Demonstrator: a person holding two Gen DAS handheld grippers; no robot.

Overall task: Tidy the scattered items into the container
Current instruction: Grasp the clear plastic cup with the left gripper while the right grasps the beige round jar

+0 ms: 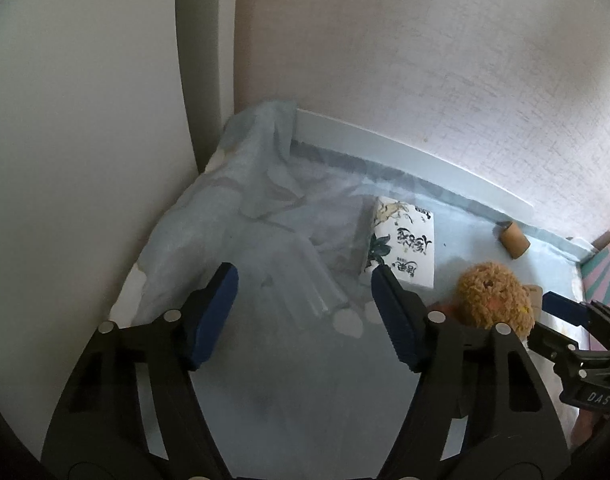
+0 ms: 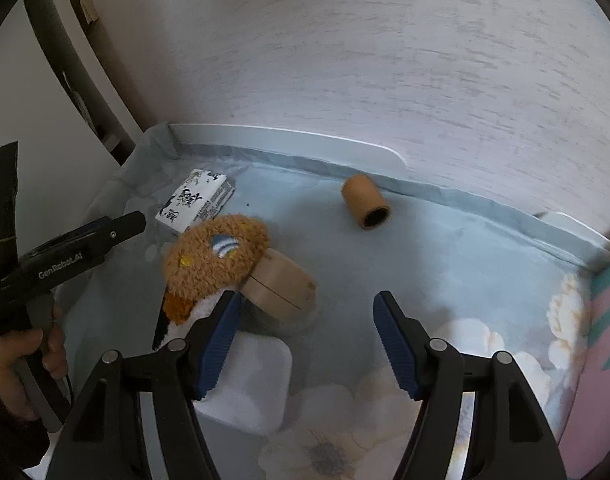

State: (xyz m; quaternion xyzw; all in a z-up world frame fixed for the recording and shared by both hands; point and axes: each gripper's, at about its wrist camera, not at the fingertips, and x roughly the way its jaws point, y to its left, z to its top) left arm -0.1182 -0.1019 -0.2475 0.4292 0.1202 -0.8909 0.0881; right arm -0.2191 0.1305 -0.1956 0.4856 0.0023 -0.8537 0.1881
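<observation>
Seen from the right wrist, the right gripper [image 2: 305, 336] hangs with jaws apart and nothing between them; at its 9 o'clock a white square block [image 2: 257, 384] lies just beside its left finger. Past it, at 11 o'clock, the brown plush toy [image 2: 217, 256] leans on a cardboard roll [image 2: 281, 284]; a smaller cardboard tube [image 2: 365, 202] lies at 12 o'clock, near the rim. From the left wrist, the left gripper [image 1: 305, 308] is also open and empty over a clear plastic container [image 1: 305, 280], a printed box [image 1: 405, 248] at 1 o'clock. This looks like the approach before a first pick; the next move calls for closing on one item.
</observation>
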